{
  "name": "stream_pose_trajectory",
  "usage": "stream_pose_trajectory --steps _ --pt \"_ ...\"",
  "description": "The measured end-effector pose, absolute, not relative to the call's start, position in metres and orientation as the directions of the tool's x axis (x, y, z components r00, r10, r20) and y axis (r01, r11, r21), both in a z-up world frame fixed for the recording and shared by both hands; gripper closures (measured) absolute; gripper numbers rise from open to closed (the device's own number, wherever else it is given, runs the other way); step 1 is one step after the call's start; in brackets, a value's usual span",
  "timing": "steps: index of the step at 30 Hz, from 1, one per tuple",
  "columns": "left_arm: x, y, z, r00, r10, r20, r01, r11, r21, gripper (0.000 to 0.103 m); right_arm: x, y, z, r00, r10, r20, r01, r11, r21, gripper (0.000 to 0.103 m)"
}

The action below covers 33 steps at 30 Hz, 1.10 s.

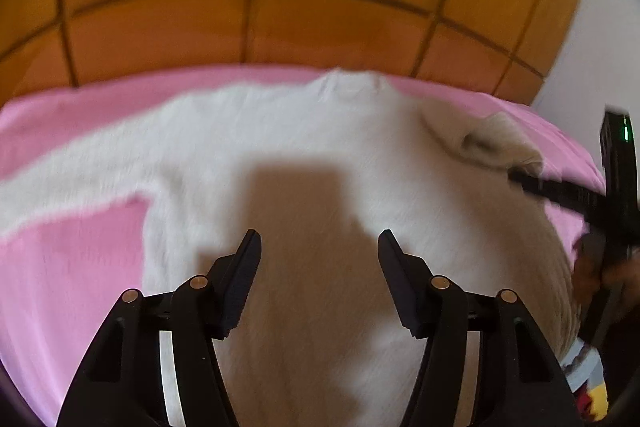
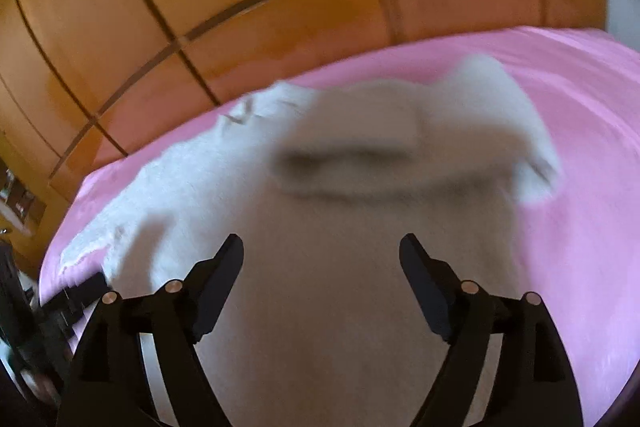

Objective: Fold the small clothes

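One pink sheet (image 1: 72, 267) spreads beneath both tools, probably laid as a flat bed for folding. On it lies one white fuzzy garment (image 1: 280, 131), directly ahead of and under the left gripper (image 1: 320, 239). One sleeve (image 2: 380, 147), folded over the body, lies just beyond the right gripper (image 2: 322, 247), apparently the first fold, though it is blurred. Two grippers are in view: both stand spread above the fabric with nothing between their jaws, apparently between grasps.
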<state>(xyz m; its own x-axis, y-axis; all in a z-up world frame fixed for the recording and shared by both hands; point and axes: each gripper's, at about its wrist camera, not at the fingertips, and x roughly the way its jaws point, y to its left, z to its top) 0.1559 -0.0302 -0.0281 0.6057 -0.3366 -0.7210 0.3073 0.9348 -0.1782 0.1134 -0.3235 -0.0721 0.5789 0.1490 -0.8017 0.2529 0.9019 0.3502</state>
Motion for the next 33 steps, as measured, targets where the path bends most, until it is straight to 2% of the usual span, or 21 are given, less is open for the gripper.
stream_pose_trajectory --steps 4,6,9,12,16,21,23,24,25,26,30,33 --pt "0.175 -0.078 -0.010 0.632 -0.341 -0.696 0.408 0.910 -0.075 0.040 0.075 -0.323 -0.091 0.555 0.099 -0.826 0.286 0.910 0.302 0.014" --pt "0.186 -0.099 -0.007 0.613 -0.370 -0.698 0.462 0.885 -0.063 0.038 0.061 -0.320 -0.095 0.574 0.081 -0.815 0.274 0.919 0.285 0.012" --pt "0.200 -0.138 -0.003 0.582 -0.399 -0.709 0.547 0.837 -0.023 0.038 0.052 -0.304 -0.100 0.612 0.026 -0.790 0.231 0.950 0.210 0.003" --pt "0.214 -0.174 -0.003 0.580 -0.394 -0.713 0.599 0.799 0.047 0.038 0.052 -0.297 -0.104 0.624 0.002 -0.781 0.222 0.958 0.179 0.002" --pt "0.234 -0.215 -0.014 0.563 -0.374 -0.737 0.625 0.776 0.084 0.038 0.051 -0.304 -0.104 0.648 0.043 -0.760 0.218 0.946 0.240 0.002" --pt "0.250 -0.253 -0.032 0.543 -0.329 -0.773 0.649 0.748 0.137 0.038 0.052 -0.301 -0.103 0.659 0.045 -0.751 0.214 0.946 0.244 0.002" --pt "0.257 -0.261 -0.039 0.568 -0.300 -0.767 0.633 0.754 0.174 0.053 0.052 -0.301 -0.103 0.661 0.049 -0.749 0.213 0.944 0.250 0.002" --pt "0.261 -0.262 -0.041 0.564 -0.299 -0.769 0.626 0.763 0.163 0.075 0.052 -0.301 -0.102 0.662 0.052 -0.747 0.213 0.943 0.254 0.002" --pt "0.268 -0.257 -0.040 0.560 -0.300 -0.772 0.593 0.796 0.120 0.092 0.053 -0.301 -0.102 0.663 0.053 -0.747 0.212 0.943 0.255 0.002" --pt "0.272 -0.247 -0.036 0.556 -0.319 -0.768 0.563 0.824 0.066 0.096 0.052 -0.301 -0.102 0.664 0.053 -0.746 0.212 0.943 0.256 0.002" --pt "0.288 -0.181 -0.022 0.541 -0.430 -0.723 0.409 0.885 -0.221 0.097 0.050 -0.301 -0.102 0.663 0.050 -0.747 0.213 0.944 0.252 0.002" --pt "0.294 -0.137 -0.024 0.530 -0.475 -0.703 0.314 0.879 -0.358 0.097 0.050 -0.301 -0.102 0.659 0.043 -0.751 0.215 0.946 0.242 0.002"
